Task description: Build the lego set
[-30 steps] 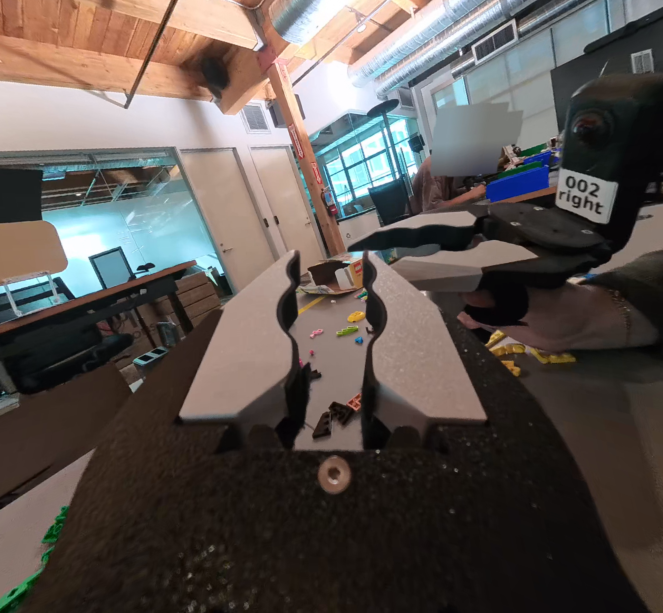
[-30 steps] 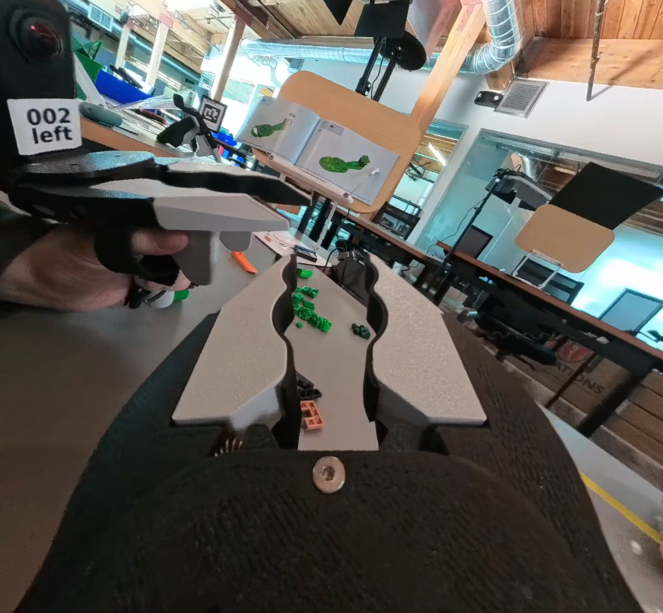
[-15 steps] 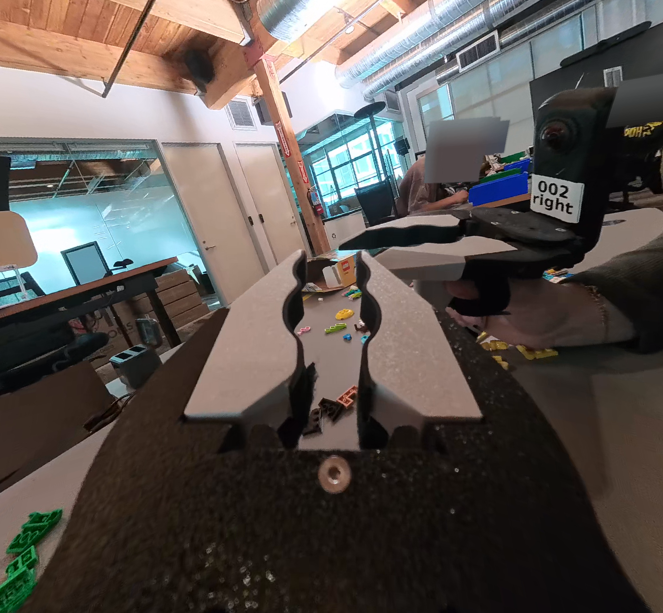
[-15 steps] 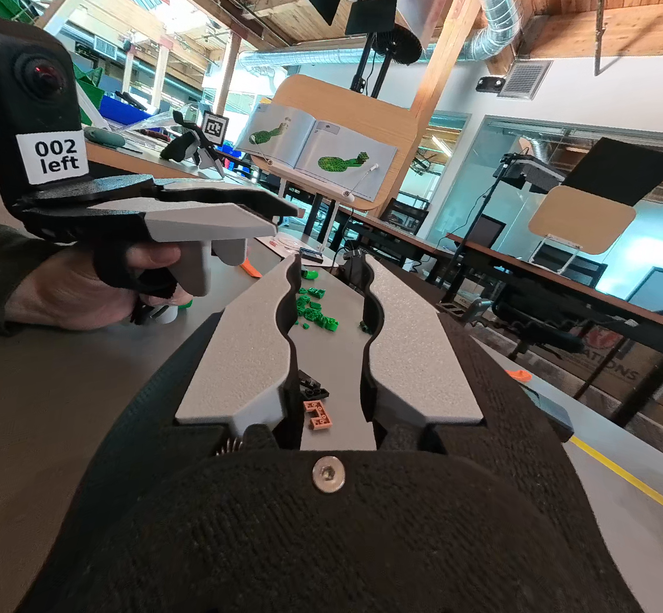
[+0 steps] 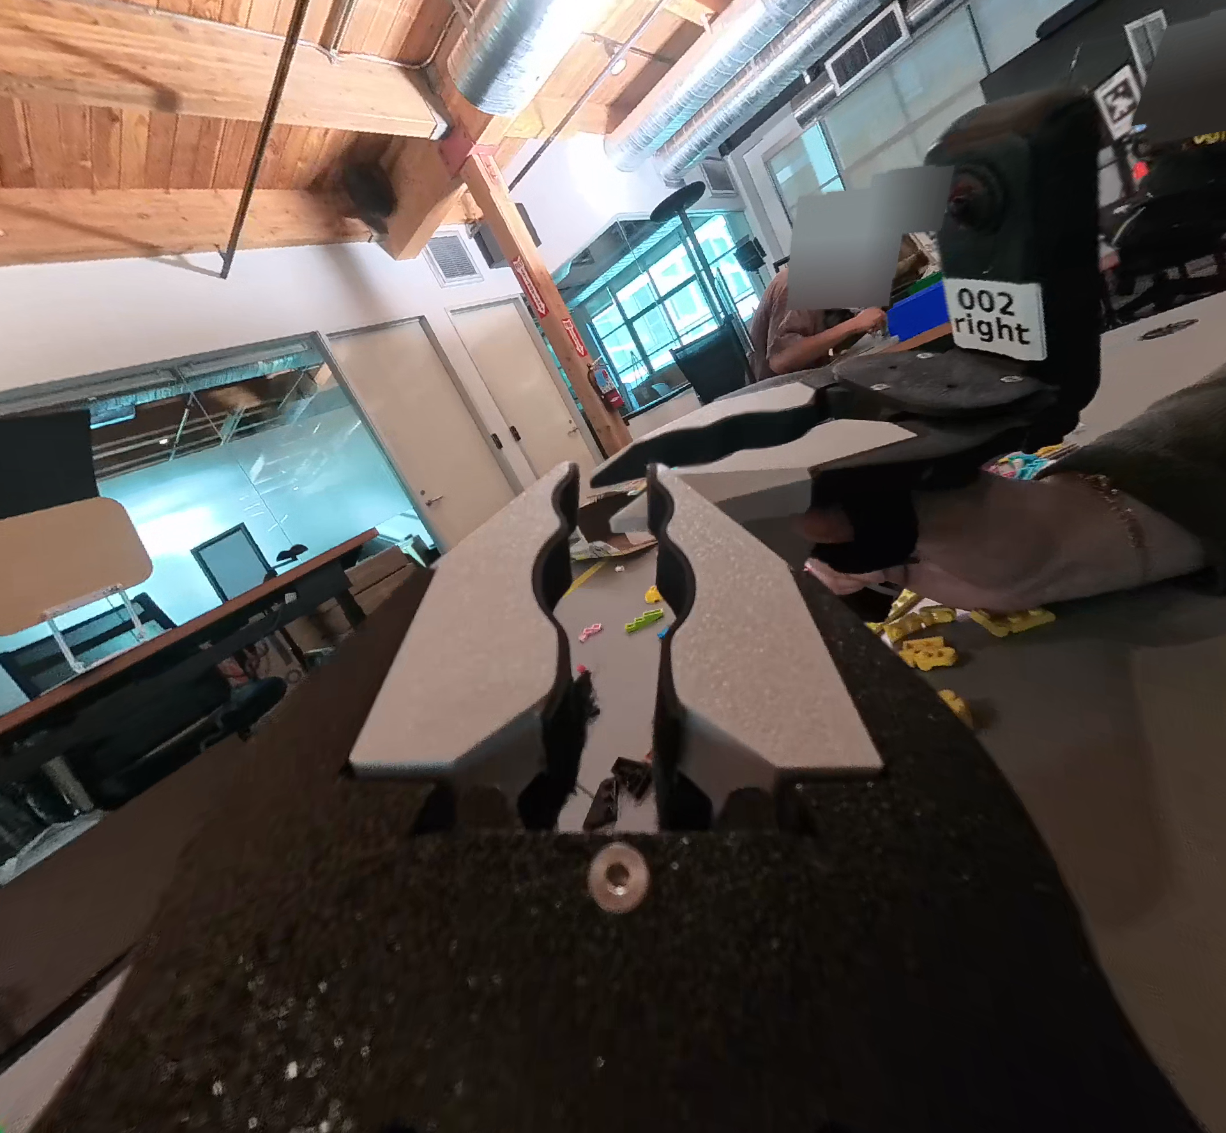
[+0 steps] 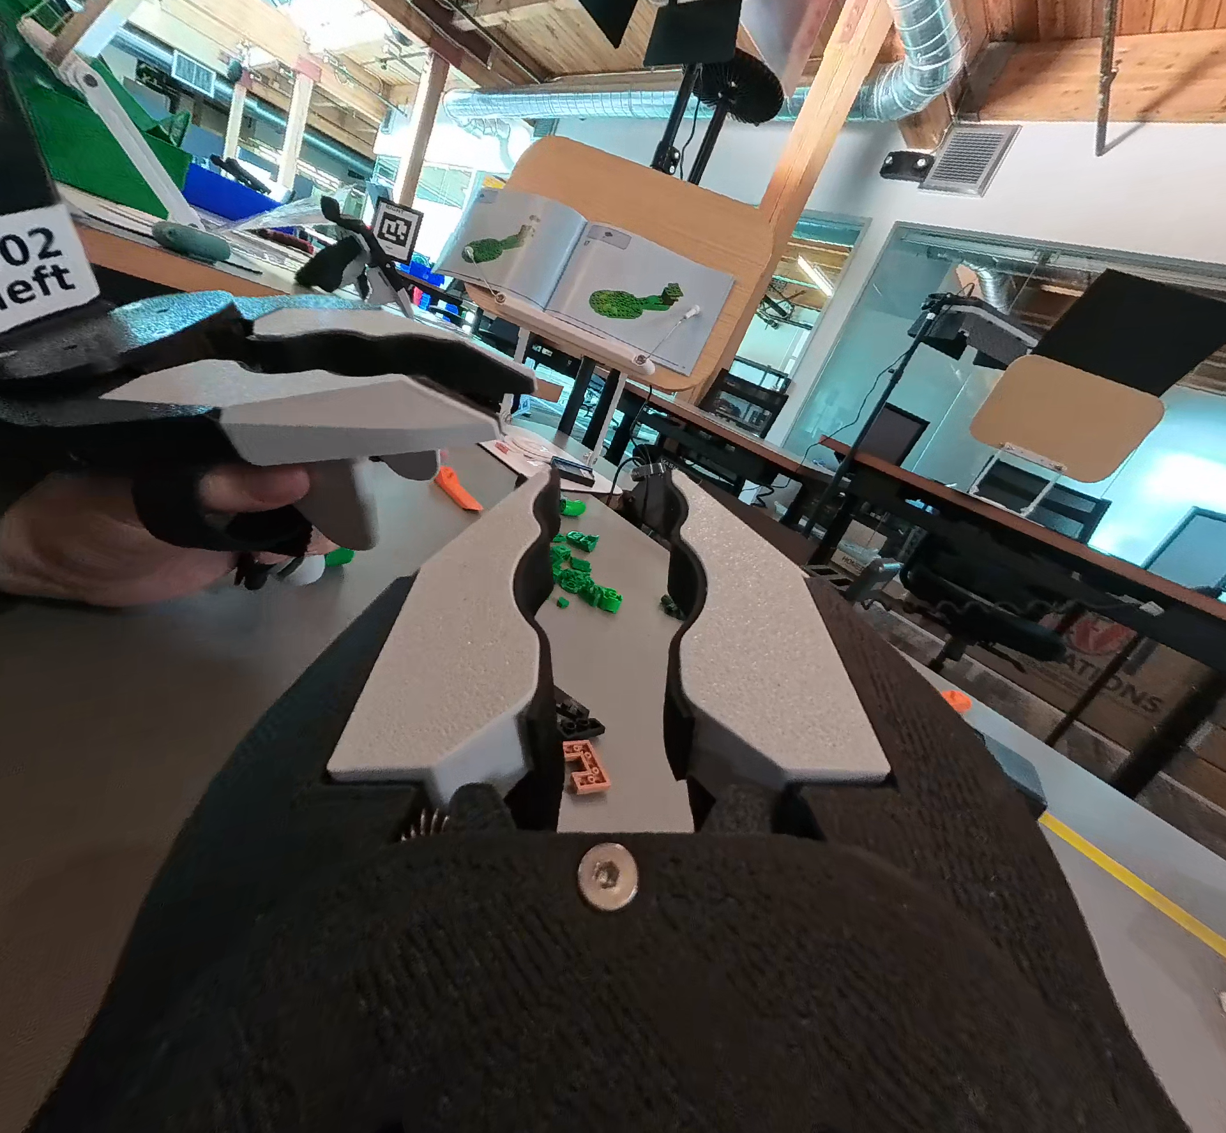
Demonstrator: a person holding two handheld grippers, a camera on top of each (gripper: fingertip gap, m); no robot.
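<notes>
**Two hand-held tools poised over scattered Lego pieces**

Loose Lego pieces lie spread on a grey desk (image 6: 166, 703). In the right wrist view, a salmon-coloured angled plate (image 6: 586, 767) and a black piece (image 6: 578, 718) touching its far edge sit low between the fingers of the right tool (image 6: 610, 498), whose fingers stand apart and hold nothing. Farther on lies a cluster of green pieces (image 6: 584, 577). In the left wrist view, dark pieces (image 5: 620, 789) lie between the fingers of the left tool (image 5: 607, 484), also apart and empty; pink, lime and yellow pieces (image 5: 929, 630) are scattered beyond. No built model can be seen, so the build looks barely started.

Likely step: choosing a piece. To do it well, tilt a tool down over one piece, straddle it squarely across its flat sides and close gently, since small plates may skid on the smooth desk.

An open instruction booklet (image 6: 584, 285) with pictures of a green model stands on a wooden board behind. Each tool carries a white printed label; a square coded marker stands nearby
</notes>
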